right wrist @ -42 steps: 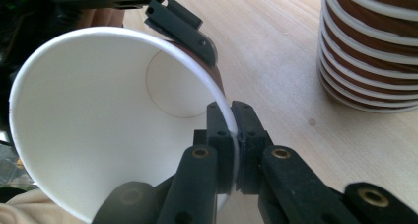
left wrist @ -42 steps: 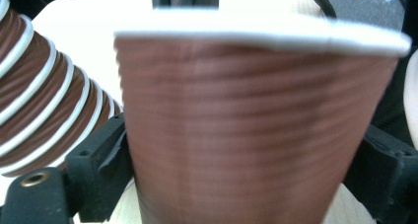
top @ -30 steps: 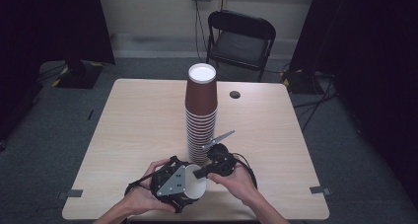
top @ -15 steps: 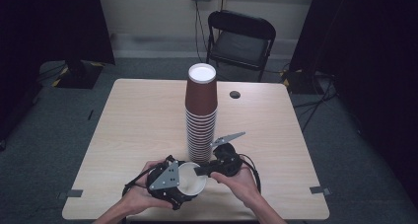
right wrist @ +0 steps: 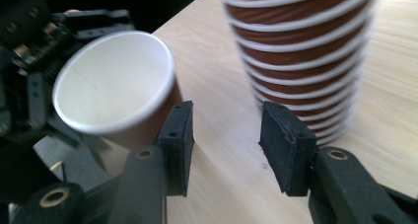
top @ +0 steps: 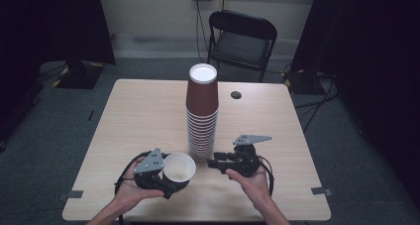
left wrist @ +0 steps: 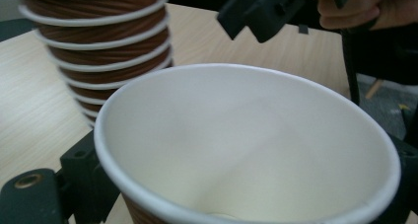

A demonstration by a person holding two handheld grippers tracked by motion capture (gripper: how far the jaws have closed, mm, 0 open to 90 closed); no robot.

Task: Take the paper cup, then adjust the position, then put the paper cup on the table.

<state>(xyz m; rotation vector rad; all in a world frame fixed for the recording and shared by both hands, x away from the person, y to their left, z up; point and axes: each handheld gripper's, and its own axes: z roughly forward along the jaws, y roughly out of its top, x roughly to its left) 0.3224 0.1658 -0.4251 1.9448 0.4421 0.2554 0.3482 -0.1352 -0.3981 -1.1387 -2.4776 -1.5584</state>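
Observation:
A tall stack of brown paper cups [top: 202, 121] stands upside down in the middle of the table [top: 138, 116]. It also appears in the left gripper view [left wrist: 98, 41] and the right gripper view [right wrist: 300, 51]. A single brown cup with a white inside [top: 179, 166] [left wrist: 246, 145] [right wrist: 111, 86] lies tilted in my left gripper [top: 171, 178] [left wrist: 244, 184], whose jaws have just been closing and now clamp its wall. My right gripper [top: 213, 162] [right wrist: 226, 145] is right of the cup, near the stack's base. Its jaws have just been opening, with only table between them.
A black folding chair [top: 242, 39] stands behind the far table edge. A small dark round disc [top: 236, 94] lies on the table right of the stack. Tape marks sit at the near corners. Dark curtains flank the room.
The two hands have drawn apart. The left gripper carried the single cup to the left. The right gripper opened, let go of the cup and moved right.

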